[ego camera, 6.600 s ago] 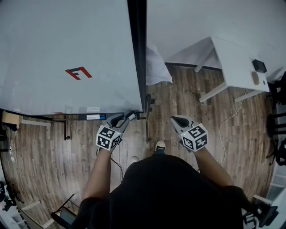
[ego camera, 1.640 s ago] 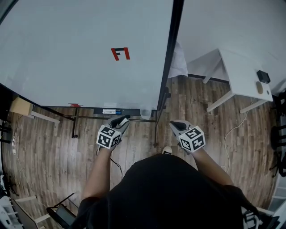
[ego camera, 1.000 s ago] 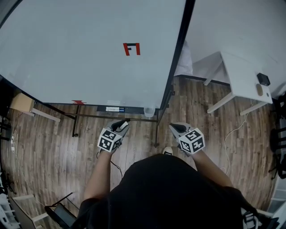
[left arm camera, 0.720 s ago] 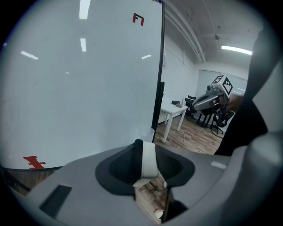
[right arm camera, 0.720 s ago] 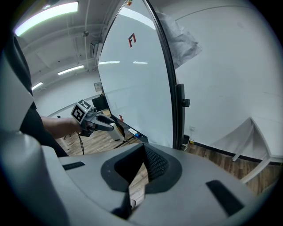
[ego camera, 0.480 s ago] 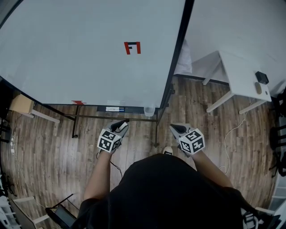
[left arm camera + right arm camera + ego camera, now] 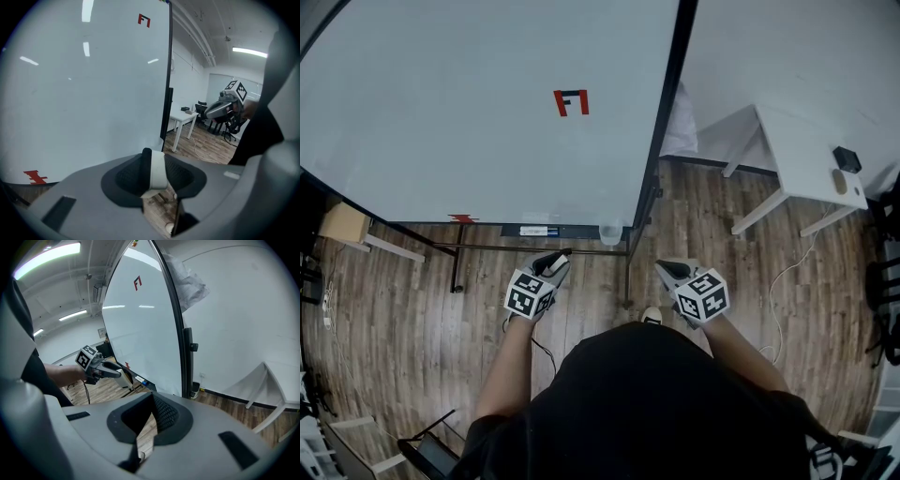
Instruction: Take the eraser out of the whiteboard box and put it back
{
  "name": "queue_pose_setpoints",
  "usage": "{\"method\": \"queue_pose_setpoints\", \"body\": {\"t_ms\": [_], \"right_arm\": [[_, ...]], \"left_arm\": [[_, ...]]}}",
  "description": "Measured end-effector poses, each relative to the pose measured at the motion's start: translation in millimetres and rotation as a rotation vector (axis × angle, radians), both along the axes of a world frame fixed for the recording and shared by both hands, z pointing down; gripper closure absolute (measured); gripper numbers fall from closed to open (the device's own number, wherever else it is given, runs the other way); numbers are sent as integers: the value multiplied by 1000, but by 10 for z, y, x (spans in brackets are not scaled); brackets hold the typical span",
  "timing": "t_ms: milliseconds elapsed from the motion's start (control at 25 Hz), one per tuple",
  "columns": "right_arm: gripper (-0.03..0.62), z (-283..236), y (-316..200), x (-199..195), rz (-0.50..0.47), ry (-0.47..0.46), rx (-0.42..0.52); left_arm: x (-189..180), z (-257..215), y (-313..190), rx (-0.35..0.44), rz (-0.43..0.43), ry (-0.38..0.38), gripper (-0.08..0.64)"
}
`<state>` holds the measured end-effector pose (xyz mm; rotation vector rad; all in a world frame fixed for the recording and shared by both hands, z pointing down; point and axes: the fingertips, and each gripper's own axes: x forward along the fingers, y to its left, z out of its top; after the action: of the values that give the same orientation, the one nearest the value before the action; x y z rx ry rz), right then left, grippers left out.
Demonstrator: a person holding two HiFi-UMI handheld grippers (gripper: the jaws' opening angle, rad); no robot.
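The left gripper (image 7: 557,258) is now holding the eraser (image 7: 158,169) clamped, drawn back from the box (image 7: 609,232) at the whiteboard's (image 7: 469,131) lower right corner. The right gripper (image 7: 667,270) is staying closed and empty. Only putting it back is remaining.

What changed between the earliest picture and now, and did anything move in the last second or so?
The left gripper, which was up at the right end of the whiteboard's tray, has drawn back over the floor. It is shut on the eraser. The clear box now shows uncovered, and the whiteboard sits further off. Unchanged: the eraser at the left gripper's tip and the empty right gripper. Nothing visibly moved in the last second.
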<state>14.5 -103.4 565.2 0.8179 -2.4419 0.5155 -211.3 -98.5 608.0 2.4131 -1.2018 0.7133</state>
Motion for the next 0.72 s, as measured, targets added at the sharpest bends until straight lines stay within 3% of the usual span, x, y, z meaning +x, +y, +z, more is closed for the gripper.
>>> {"method": "queue_pose_setpoints", "body": {"t_ms": [720], "right_arm": [[598,17,-133,303,32,1,-4]], "left_arm": [[462,-297,-455,46,55,42,407]]}}
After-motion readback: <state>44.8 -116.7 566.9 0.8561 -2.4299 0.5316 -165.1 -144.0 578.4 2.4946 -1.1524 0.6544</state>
